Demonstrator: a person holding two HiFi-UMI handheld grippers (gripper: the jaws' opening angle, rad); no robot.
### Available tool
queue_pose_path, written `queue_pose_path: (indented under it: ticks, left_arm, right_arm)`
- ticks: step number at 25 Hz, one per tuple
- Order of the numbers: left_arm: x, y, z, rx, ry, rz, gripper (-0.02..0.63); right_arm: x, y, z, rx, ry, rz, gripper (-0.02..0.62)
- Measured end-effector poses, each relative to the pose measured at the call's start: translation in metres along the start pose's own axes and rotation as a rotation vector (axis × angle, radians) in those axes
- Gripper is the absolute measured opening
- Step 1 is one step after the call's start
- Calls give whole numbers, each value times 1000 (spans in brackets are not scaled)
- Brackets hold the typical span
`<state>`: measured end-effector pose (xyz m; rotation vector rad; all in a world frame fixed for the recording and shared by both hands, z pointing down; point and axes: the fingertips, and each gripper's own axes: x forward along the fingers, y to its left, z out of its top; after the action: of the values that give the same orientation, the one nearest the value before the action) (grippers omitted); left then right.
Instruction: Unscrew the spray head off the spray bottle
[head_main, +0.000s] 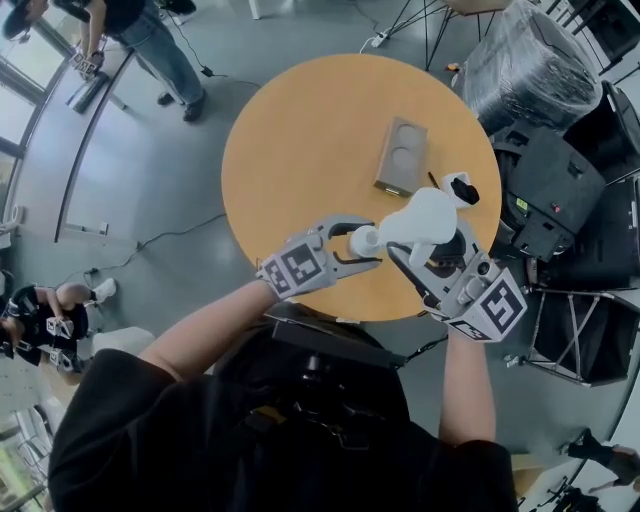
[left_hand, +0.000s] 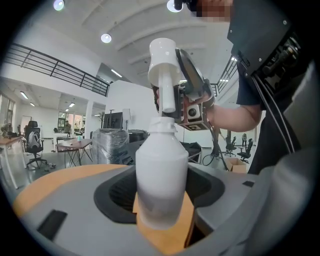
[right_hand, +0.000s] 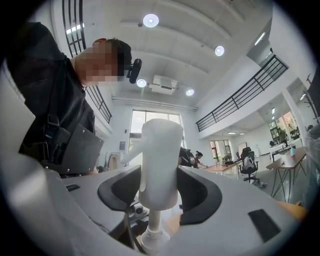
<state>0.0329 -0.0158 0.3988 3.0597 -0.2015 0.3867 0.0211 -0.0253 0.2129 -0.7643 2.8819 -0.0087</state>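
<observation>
My left gripper (head_main: 355, 243) (left_hand: 160, 187) is shut on the body of the white spray bottle (head_main: 363, 240) (left_hand: 161, 175) and holds it upright above the round wooden table (head_main: 300, 150). The white spray head (head_main: 425, 218) (left_hand: 163, 55) (right_hand: 160, 165) sits between the jaws of my right gripper (head_main: 425, 247) (right_hand: 160, 187), which is shut on it. The head stands clear above the bottle's neck (left_hand: 163, 125) (right_hand: 152, 240). Only its thin white stem (left_hand: 168, 97) (right_hand: 154, 220) runs down into the opening.
A flat wooden box (head_main: 402, 155) lies on the table's far side, with a small black-and-white object (head_main: 462, 187) beside it. A plastic-wrapped bundle (head_main: 530, 60) and black cases (head_main: 560, 190) crowd the right. People stand and sit at the far left (head_main: 150, 40).
</observation>
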Motion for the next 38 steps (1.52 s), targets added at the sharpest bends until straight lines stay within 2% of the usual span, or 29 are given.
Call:
queue_pose_path:
  ticks: [5, 11, 15, 20, 25, 32, 38]
  left_arm:
    - [-1, -3, -4, 23, -24, -3, 308]
    - [9, -3, -17, 45, -15, 27, 308]
    - [16, -3, -13, 46, -61, 39, 308]
    - [22, 2, -19, 51, -62, 9, 308]
    - [37, 4, -40, 56, -61, -4, 308]
    - [66, 28, -107, -2, -49, 17, 308]
    - [96, 47, -181, -53, -16, 25, 308]
  right_arm:
    - [-8, -2, 13, -8, -8, -11, 239]
    - [-36, -6, 23, -9, -40, -40, 238]
    - [-55, -20, 2, -4, 13, -97, 238]
    - [-67, -53, -64, 66, 162, -226, 238]
    - [-90, -83, -143, 166, 290, -364, 232]
    - [-113, -107, -268, 362, 355, -424, 229]
    - [-129, -124, -369, 430, 443, -452, 229]
